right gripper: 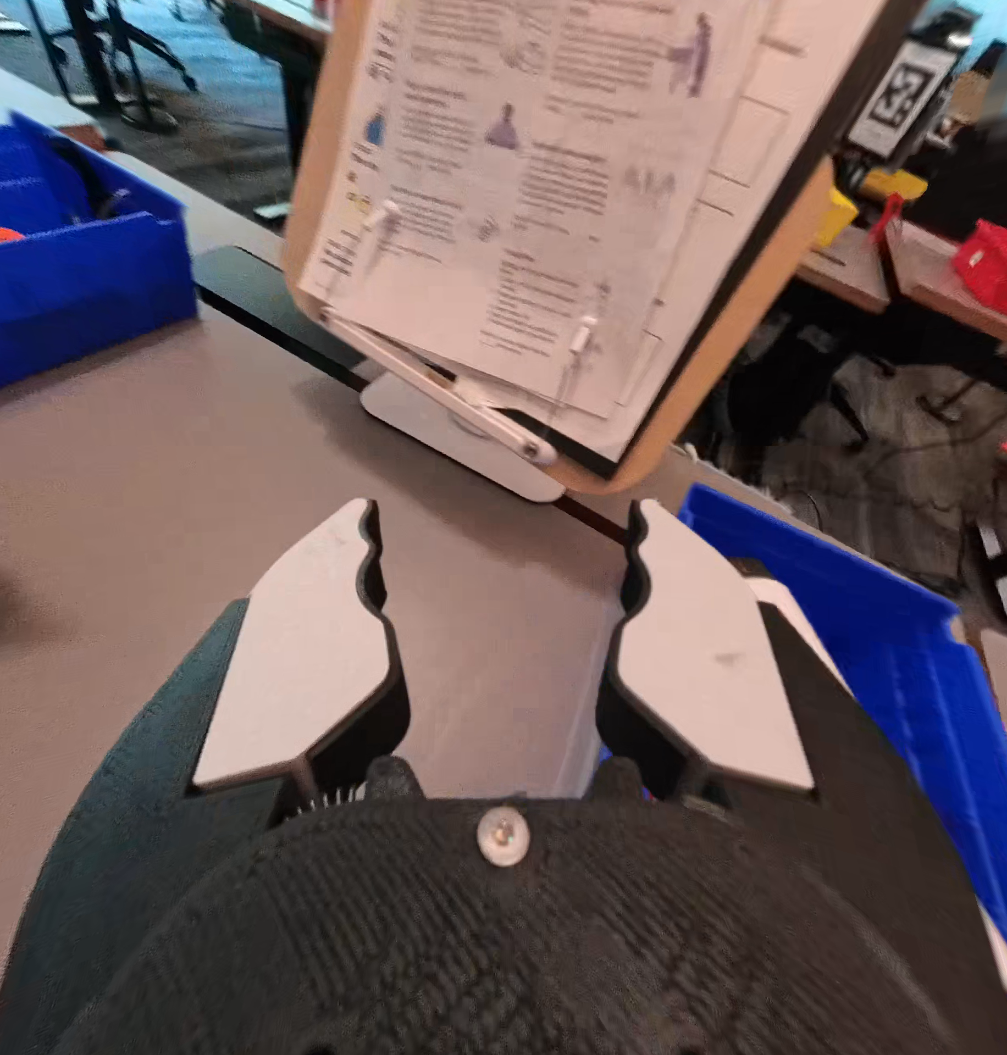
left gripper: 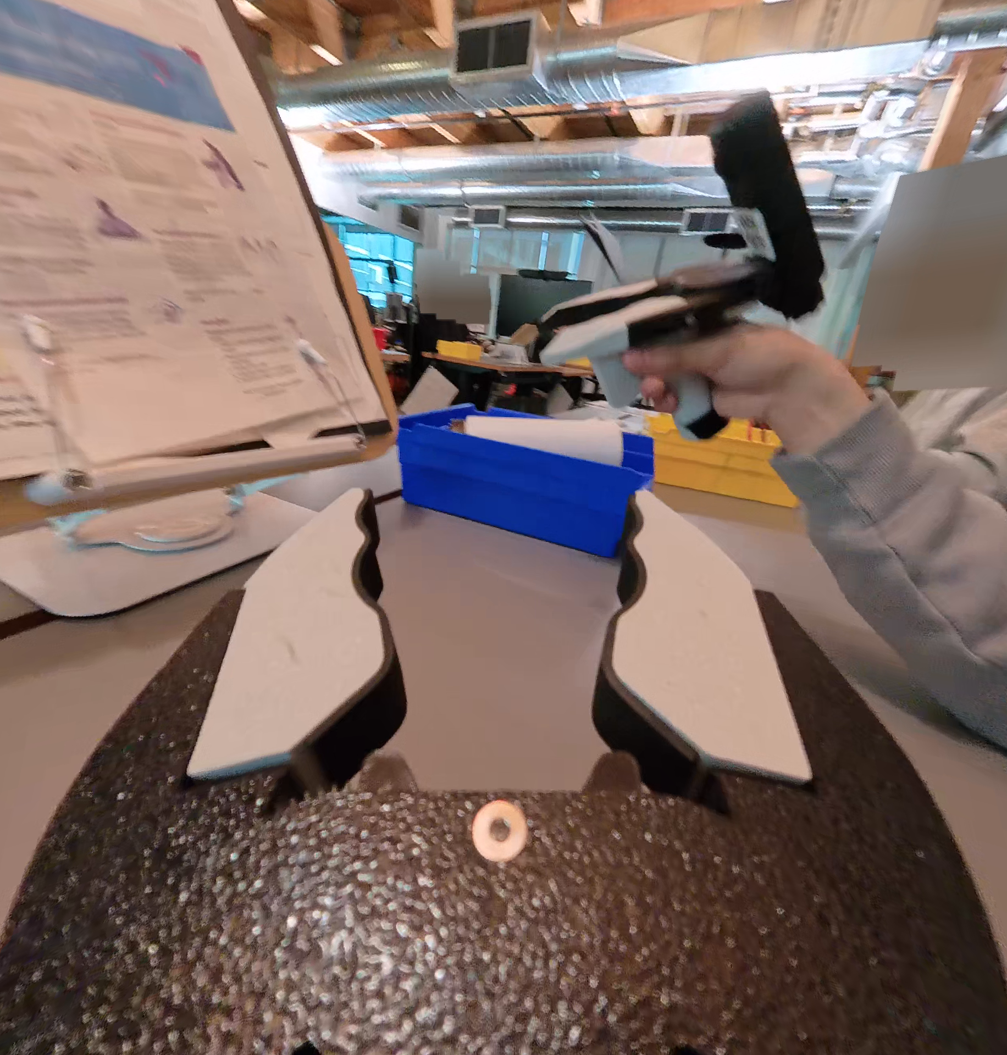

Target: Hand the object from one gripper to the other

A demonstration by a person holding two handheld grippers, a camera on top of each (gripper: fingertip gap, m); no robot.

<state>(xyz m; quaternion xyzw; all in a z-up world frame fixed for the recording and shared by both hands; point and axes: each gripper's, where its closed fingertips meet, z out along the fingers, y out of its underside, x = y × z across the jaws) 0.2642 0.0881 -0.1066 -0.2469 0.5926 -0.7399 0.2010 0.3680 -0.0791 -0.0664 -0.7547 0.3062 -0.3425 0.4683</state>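
A white roll [left gripper: 544,441] lies in a blue bin [left gripper: 512,502] on the grey table, just beyond my left gripper [left gripper: 501,514]. The left gripper is open and empty, low over the table. My right gripper [left gripper: 550,337] is held by a hand in a grey sleeve, up in the air above the bin's right end, pointing left. In the right wrist view the right gripper [right gripper: 501,514] is open and empty. The same blue bin [right gripper: 866,633] lies under its right finger, with a white part [right gripper: 775,594] showing inside.
A document stand [left gripper: 147,257] with papers stands at the left of the table, and also shows ahead in the right wrist view [right gripper: 518,200]. A yellow bin [left gripper: 718,465] sits behind the blue one. A second blue bin [right gripper: 61,274] is at the far left.
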